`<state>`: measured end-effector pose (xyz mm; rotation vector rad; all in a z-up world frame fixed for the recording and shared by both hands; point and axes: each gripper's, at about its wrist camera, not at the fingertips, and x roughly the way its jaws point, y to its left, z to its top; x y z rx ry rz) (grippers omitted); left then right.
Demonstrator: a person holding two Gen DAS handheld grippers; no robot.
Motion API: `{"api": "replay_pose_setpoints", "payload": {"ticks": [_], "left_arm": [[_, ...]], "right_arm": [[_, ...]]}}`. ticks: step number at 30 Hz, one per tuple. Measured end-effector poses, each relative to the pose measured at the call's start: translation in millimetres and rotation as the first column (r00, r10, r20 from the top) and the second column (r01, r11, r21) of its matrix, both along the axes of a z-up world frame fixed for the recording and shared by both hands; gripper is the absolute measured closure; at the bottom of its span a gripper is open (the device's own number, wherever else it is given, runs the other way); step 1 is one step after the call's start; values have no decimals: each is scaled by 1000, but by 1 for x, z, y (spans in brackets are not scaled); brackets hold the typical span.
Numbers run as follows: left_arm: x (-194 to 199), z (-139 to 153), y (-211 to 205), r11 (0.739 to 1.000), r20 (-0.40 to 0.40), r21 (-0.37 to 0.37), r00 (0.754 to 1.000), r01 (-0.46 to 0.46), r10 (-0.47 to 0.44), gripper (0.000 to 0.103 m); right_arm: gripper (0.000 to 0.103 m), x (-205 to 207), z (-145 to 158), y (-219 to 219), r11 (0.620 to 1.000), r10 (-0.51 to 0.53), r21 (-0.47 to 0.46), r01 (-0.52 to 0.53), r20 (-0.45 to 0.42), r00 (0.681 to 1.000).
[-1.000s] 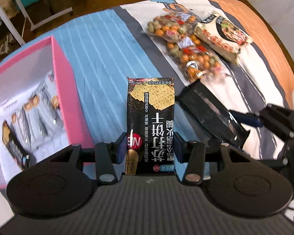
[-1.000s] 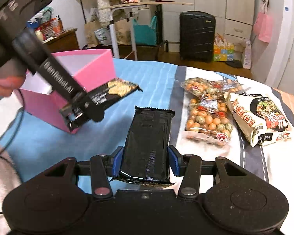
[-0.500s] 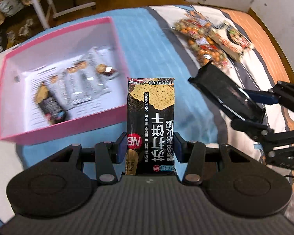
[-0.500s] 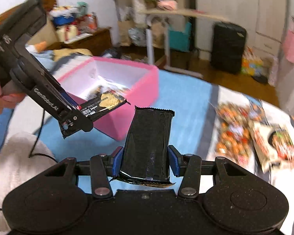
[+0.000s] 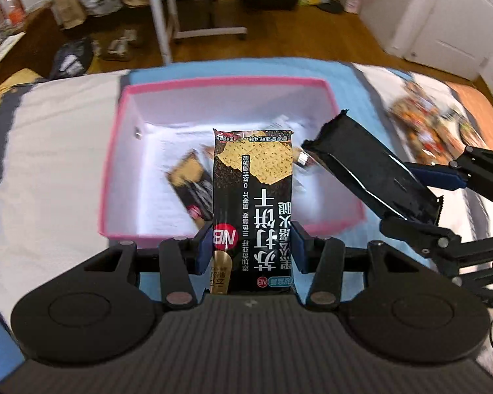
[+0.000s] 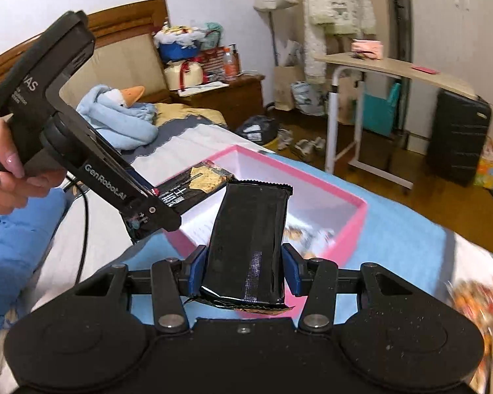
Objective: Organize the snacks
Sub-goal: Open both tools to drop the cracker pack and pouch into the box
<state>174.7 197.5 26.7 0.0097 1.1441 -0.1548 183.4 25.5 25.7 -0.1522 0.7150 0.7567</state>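
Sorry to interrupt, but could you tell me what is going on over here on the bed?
A person is sorting snacks with a gripper in each hand. The left gripper is shut on a cracker packet, and the right gripper is shut on a black packet. Both hang at the pink box, which already holds a few packets. More snack bags lie on the bedspread to the right.

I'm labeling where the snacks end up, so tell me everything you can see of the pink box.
The pink box is a lidless rectangular box, seemingly cardboard, with pink outer walls and rim and a white inside. It sits flat on the blue-striped bedspread. Several blurred snack packets lie on its floor, one dark with a cracker picture. Above it, each of the tongs holds a black cracker packet: the left tongs one printed side up, the right tongs one plain black side up. Neither visibly touches the box.
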Motion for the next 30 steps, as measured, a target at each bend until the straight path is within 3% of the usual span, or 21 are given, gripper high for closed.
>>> {"api": "replay_pose_setpoints", "payload": {"ticks": [3, 7, 11, 15, 18, 20, 22, 25, 26, 30], "left_arm": [[20, -11, 16, 999, 6, 1, 999, -45, 45, 57], [46, -34, 26, 991, 21, 97, 996, -87, 86, 57], [73, -67, 41, 985, -60, 58, 984, -164, 168, 57], [96, -95, 40, 965, -103, 138, 966, -222, 237, 57], [105, -107, 43, 955, -134, 135, 950, -263, 281, 56], [107, -115, 41, 951, -151, 155, 945, -267, 289, 54], [112, -123, 37, 959, -168, 187, 956, -211, 242, 54], [103, -121, 27, 948, -119, 250, 966, -196, 231, 50], [100, -118, 26, 951, -107, 241, 969, -194, 225, 49], [87, -94, 25, 961, -73, 189, 973, -202, 218, 47]], "right_arm": [[50, 29, -12, 19, 1000, 23, 10, -23, -31, 999], [50, 53, -30, 37, 999, 34, 25, -32, -101, 994], [50, 72, -54, 57, 998, 59, -12, -61, -144, 988], [50, 86, -79, 75, 994, 63, -74, -76, -163, 985], [50, 89, -92, 85, 989, 60, -121, -81, -168, 984], [49, 91, -96, 87, 987, 51, -142, -77, -175, 983], [48, 93, -99, 89, 985, 36, -156, -68, -198, 979], [39, 90, -94, 80, 990, 8, -138, -37, -205, 979], [32, 87, -89, 73, 992, -3, -121, -22, -203, 979], [31, 72, -63, 41, 998, -24, -53, 15, -174, 984]]}}
